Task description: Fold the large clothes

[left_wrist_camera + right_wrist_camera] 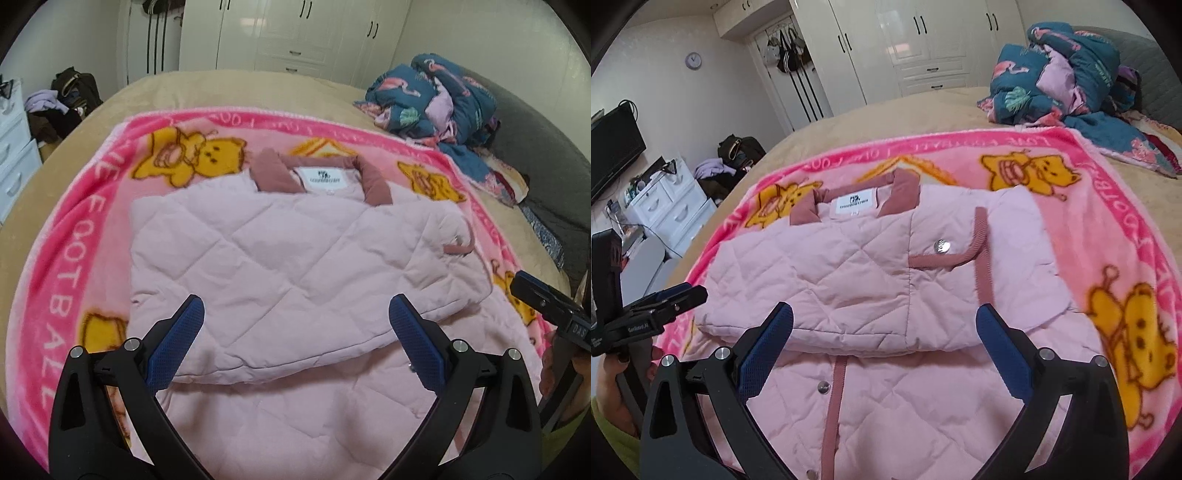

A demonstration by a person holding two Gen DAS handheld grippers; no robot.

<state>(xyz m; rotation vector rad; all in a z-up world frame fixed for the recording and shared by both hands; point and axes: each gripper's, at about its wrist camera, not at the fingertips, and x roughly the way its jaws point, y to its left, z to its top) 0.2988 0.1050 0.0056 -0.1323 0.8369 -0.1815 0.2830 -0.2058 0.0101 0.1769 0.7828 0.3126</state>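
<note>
A pale pink quilted jacket (pixel 295 258) with a darker pink collar (pixel 280 173) and a white neck label lies on a pink cartoon blanket (pixel 74 258) on the bed. Its sleeves are folded over the body, and the lower part spreads toward me. It also shows in the right wrist view (pixel 857 277), with snap buttons and a dark pink placket. My left gripper (pixel 295 339) is open and empty, hovering above the jacket's near fold. My right gripper (pixel 884 343) is open and empty, above the same fold. Each gripper's tip shows in the other's view.
A crumpled teal flamingo-print quilt (pixel 436 99) lies at the bed's far right. A white drawer unit (pixel 668 206), bags and clothes stand left of the bed. White wardrobes (pixel 923 44) line the back wall. A grey headboard (pixel 535 155) is at the right.
</note>
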